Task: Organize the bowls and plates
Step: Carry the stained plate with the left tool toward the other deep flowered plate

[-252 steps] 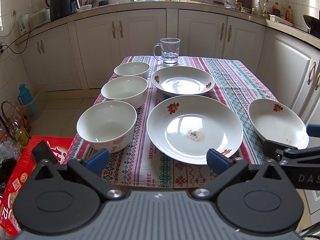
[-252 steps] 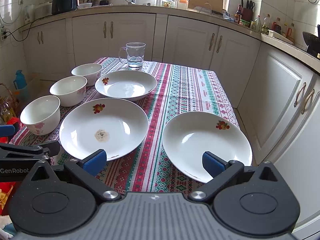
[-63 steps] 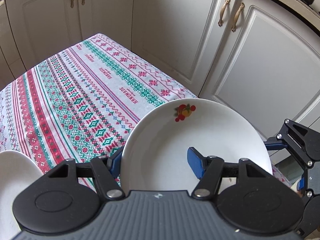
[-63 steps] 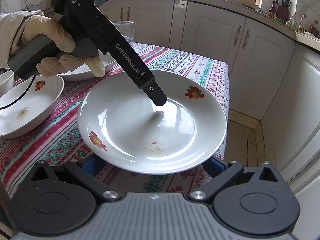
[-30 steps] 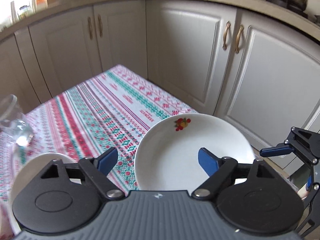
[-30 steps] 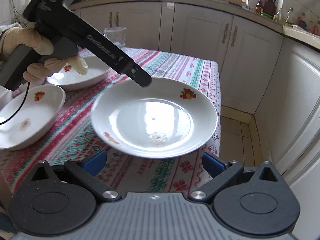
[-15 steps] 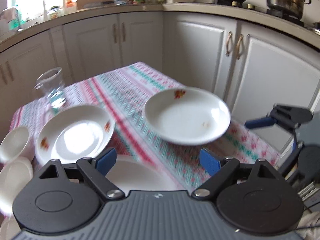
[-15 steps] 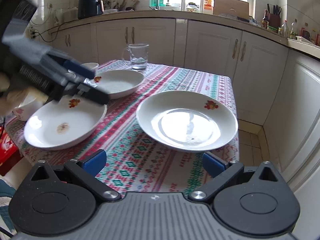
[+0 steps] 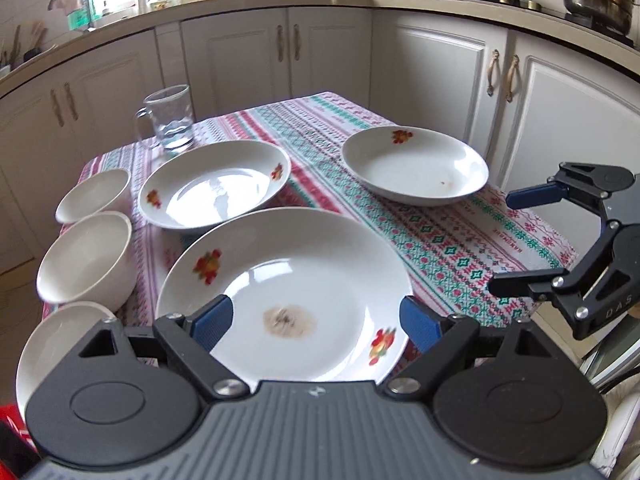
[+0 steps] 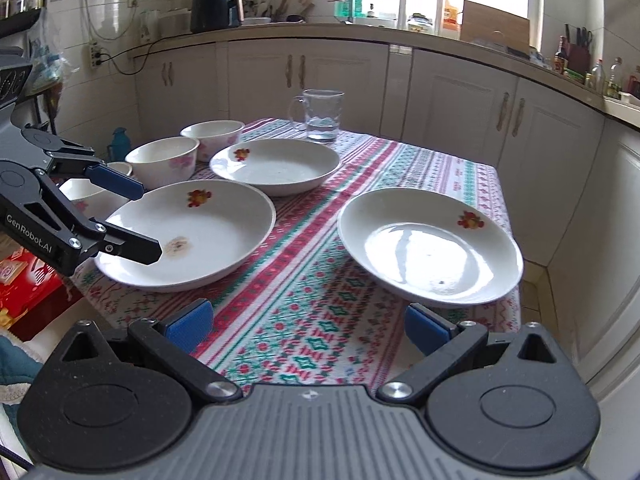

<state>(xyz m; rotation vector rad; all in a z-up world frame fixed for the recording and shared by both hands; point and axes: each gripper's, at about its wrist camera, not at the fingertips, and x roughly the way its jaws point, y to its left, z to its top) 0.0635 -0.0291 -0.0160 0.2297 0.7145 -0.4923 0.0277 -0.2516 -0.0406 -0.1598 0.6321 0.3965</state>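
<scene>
Looking along the left tongs (image 9: pixel 316 322), the left wrist view is now showing the whole spread again: half a second ago the plate with the small speck (image 9: pixel 414 166) was blurred and seemed off the cloth, and now it is lying flat on the striped tablecloth (image 9: pixel 436 236) at the far right corner of the counter. The left tongs are standing apart with nothing between the blue pads (image 9: pixel 210 320), hanging over the near edge of the stained plate (image 9: pixel 284 292), a white deep plate with red-and-yellow flower prints and a brown smear near its middle. Behind it the third plate (image 9: pixel 212 188) is sitting just short of the glass mug (image 9: pixel 170 120). Three white bowls are lining the left edge: the far bowl (image 9: pixel 94 194), the middle bowl (image 9: pixel 86 260) and the near bowl (image 9: pixel 52 344), partly hidden by the tool. The right tongs (image 9: pixel 512 240) are showing at the right, open and empty, beside the counter's edge.

Turning to the right wrist view, the right tongs (image 10: pixel 308 326) are gaping wide over bare cloth, clear of the speckled plate (image 10: pixel 430 244), which is resting near the right corner much as it was half a second ago. The left tongs (image 10: pixel 132 218) are sharper now and are hovering, spread, over the stained plate's (image 10: pixel 200 232) left rim.
</scene>
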